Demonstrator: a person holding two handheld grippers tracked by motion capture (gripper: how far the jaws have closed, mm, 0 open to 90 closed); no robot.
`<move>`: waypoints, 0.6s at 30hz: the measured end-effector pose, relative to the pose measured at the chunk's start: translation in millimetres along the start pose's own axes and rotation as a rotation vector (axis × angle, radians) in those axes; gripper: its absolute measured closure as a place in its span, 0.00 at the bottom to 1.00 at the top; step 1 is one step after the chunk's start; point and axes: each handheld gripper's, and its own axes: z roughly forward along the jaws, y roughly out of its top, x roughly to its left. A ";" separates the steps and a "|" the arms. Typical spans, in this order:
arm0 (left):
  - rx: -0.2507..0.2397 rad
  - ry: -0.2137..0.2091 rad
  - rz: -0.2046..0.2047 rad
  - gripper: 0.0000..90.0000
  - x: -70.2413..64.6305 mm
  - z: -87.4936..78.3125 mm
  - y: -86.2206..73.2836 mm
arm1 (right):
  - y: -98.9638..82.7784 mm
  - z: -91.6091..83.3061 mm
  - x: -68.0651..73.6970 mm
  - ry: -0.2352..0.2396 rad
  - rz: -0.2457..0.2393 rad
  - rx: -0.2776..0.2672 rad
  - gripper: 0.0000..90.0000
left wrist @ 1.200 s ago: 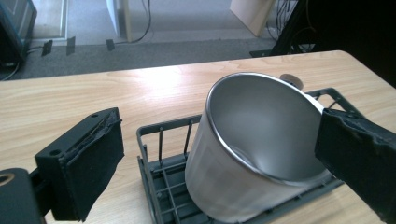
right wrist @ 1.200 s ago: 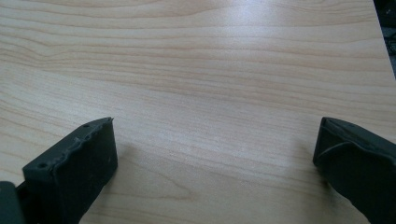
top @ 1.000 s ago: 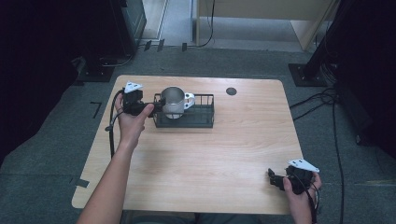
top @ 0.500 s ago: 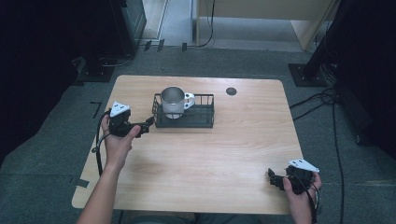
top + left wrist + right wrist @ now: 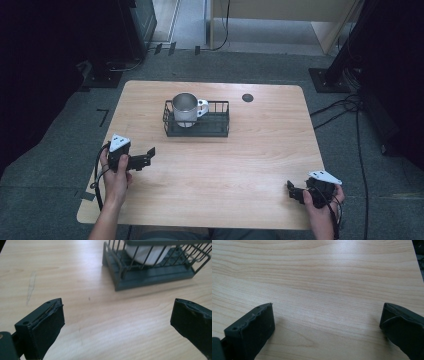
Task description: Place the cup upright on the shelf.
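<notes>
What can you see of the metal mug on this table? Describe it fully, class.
The mug looks like shiny steel with a white handle pointing toward the table's right. It stands upright and looks empty, open mouth up, in the left end of a dark wire basket on the far middle of the wooden table. Through the basket's bars its lower body looks white. Only the basket touches it; both tools are well clear.
</notes>
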 end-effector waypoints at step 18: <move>0.094 0.119 0.016 0.00 31.2 -32.4 -57.5 | 0.0 0.0 0.0 0.000 0.000 0.000 0.00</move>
